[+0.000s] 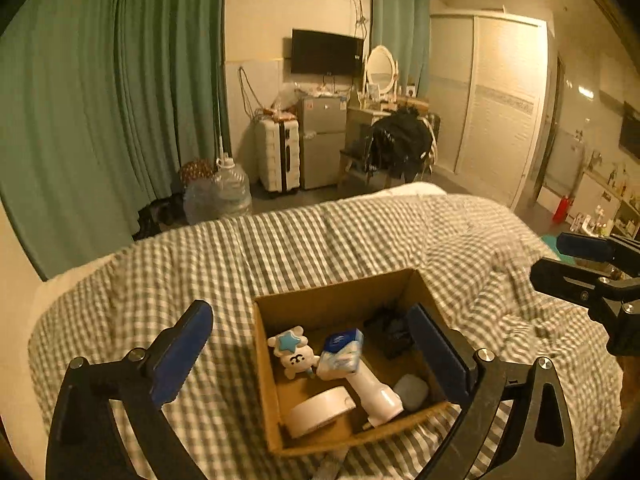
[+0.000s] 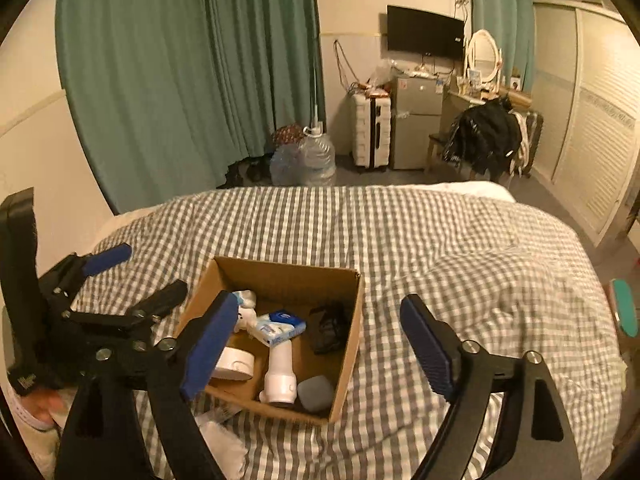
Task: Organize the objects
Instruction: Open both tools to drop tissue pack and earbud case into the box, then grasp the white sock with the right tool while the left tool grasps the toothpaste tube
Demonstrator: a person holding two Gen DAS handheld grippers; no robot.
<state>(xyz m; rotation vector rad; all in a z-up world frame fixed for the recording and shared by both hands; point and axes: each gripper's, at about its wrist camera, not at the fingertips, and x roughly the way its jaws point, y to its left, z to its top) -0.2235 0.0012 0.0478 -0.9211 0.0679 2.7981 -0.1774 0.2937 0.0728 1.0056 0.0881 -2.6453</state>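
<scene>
While both grippers hang above the bed, the cardboard box (image 1: 344, 292) sits open-topped on the checked duvet (image 1: 280, 248) and serves as the reference point. Inside the box lie a white cartoon figure with a blue star (image 1: 291, 354), a blue-and-white tissue pack (image 1: 342, 352), a white bottle-shaped item (image 1: 376, 394), a round white disc (image 1: 320, 410), a small grey case (image 1: 412, 390) and a dark object (image 1: 390, 332) against the far-right wall.

The left gripper (image 1: 316, 360) stands with its jaws spread wide, one blue pad left of the box and one over its right side, holding nothing. The right gripper (image 2: 320, 344) is likewise spread wide and empty, its left pad over the box's near-left corner.

Right of the box the duvet is bare and rumpled. Beyond the far edge of the bed, past the box, are green curtains (image 2: 180, 80), water jugs (image 2: 316, 160), a suitcase (image 2: 370, 132), a small fridge (image 2: 416, 128) and a wall-mounted television (image 2: 424, 34).
</scene>
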